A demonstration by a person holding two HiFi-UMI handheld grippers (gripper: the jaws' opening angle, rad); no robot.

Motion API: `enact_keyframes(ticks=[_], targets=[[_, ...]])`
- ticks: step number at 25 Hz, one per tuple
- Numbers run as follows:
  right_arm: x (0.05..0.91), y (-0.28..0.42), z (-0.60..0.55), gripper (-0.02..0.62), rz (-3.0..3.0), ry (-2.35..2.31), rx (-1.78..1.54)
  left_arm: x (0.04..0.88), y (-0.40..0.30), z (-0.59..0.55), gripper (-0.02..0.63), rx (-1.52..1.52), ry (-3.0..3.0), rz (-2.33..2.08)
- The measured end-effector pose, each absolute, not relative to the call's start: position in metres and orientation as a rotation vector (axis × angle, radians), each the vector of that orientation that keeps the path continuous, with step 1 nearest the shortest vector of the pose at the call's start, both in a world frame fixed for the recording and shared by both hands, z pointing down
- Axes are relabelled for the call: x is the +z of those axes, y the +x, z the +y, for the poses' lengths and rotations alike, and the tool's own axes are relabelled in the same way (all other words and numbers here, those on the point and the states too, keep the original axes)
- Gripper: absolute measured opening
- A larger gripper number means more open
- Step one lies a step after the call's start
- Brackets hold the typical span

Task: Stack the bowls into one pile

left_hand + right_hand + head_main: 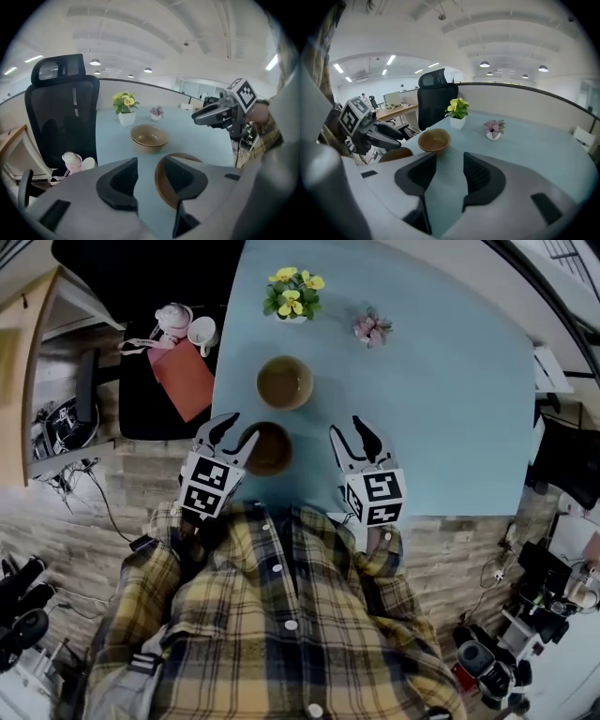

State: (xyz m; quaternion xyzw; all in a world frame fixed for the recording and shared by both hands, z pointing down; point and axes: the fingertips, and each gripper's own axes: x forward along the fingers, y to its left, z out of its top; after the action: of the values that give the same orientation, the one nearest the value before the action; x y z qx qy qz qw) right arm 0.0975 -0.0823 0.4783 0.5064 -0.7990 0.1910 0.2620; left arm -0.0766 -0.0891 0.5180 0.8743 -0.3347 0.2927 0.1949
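The near bowl (269, 448) sat at the bench's (441, 381) front edge, just at three o'clock of the left tongs (234, 431), which were released and gripped nothing. The far bowl (284, 382) lay at twelve o'clock beyond it. The right tongs (352, 435), also spread and empty, stood farther off.

Head cam sat up top and looked almost straight down over the plaid shirt (281, 615) onto the blue table (450, 409), high enough to take in most of it. The cam on the left gripper (236, 427) rode low, right behind its jaws, facing across the table toward the yellow flowers (124, 100). The one on the right gripper (350, 427) did the same, angled toward the black chair (436, 101). All three shared the far bowl (284, 382) and near bowl (267, 448). Each gripper cam also caught the other gripper.
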Motion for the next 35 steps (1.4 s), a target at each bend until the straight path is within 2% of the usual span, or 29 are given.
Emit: enact_keyframes(ticks=[10,20,35], targets=[[0.481,0.111,-0.039,0.175,-2.185,1.450,0.637,0.549,-0.069,-0.076,0.138,0.901,2.378,-0.839],[0.489,0.122,-0.014,0.173,-2.190,1.487,0.717,0.555,-0.069,-0.073,0.025,0.886,2.324,-0.892],[0.483,0.117,-0.010,0.137,-2.239,1.448,0.679,0.539,-0.066,-0.066,0.009,0.775,2.312,-0.933]])
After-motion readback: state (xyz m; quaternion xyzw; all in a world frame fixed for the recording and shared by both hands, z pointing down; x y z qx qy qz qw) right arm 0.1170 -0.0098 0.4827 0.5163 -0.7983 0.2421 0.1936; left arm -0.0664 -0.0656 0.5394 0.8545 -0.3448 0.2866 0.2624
